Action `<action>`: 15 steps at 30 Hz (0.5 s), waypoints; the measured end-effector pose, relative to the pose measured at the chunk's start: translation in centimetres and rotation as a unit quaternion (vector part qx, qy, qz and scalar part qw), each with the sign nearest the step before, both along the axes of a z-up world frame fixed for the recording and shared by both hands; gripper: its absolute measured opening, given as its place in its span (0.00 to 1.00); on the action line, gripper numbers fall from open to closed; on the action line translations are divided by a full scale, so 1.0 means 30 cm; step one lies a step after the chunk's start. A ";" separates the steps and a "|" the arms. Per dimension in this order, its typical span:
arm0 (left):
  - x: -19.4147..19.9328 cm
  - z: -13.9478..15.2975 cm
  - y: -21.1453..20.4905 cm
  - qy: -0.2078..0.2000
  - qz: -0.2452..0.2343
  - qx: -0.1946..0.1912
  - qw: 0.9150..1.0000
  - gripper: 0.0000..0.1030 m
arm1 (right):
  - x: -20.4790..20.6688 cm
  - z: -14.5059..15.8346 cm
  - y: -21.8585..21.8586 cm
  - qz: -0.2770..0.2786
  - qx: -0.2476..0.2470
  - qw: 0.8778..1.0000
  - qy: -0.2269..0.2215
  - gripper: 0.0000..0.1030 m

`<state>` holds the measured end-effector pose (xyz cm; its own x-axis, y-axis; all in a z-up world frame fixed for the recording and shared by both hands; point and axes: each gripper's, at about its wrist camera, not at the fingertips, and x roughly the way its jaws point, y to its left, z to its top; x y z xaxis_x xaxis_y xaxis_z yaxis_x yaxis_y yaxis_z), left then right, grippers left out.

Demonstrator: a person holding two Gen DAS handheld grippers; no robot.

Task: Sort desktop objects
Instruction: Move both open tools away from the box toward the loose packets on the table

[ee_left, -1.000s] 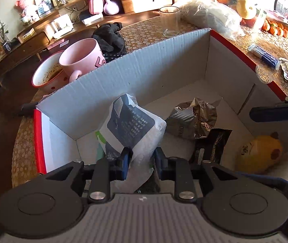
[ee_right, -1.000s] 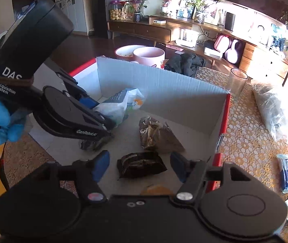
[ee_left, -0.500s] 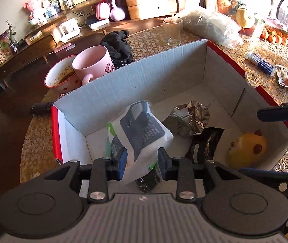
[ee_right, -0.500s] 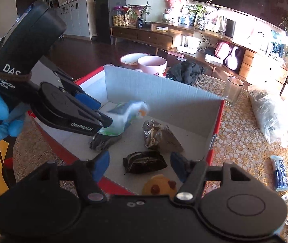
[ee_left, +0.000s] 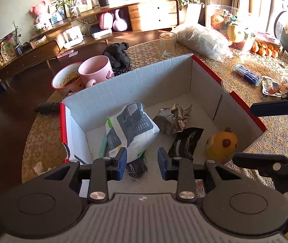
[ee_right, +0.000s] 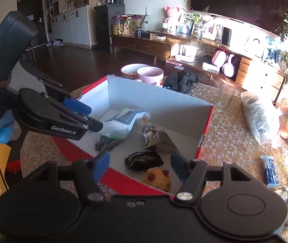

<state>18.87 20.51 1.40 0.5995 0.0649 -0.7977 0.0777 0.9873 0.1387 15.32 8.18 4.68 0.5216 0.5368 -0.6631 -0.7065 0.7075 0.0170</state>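
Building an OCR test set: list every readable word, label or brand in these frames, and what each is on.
"GenRobot.AI": side of the left gripper.
"DAS": its handle; the smaller lines beneath are partly cut off.
Print on the white pouch, silver foil bag and black packet: too small or crumpled to read.
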 end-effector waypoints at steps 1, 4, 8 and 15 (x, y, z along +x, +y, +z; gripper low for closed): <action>-0.010 0.004 -0.004 -0.002 0.002 0.000 1.000 0.30 | -0.005 0.004 -0.003 0.001 0.001 1.000 -0.001 0.65; -0.040 0.017 -0.013 -0.007 0.004 -0.006 1.000 0.30 | -0.025 0.019 -0.012 0.005 0.004 1.000 -0.008 0.65; -0.075 0.033 -0.028 -0.013 0.009 -0.008 1.000 0.30 | -0.055 0.032 -0.026 0.009 0.005 1.000 -0.021 0.67; -0.169 0.047 -0.079 -0.025 0.013 -0.011 1.000 0.30 | -0.098 0.049 -0.074 0.004 0.018 1.000 -0.026 0.67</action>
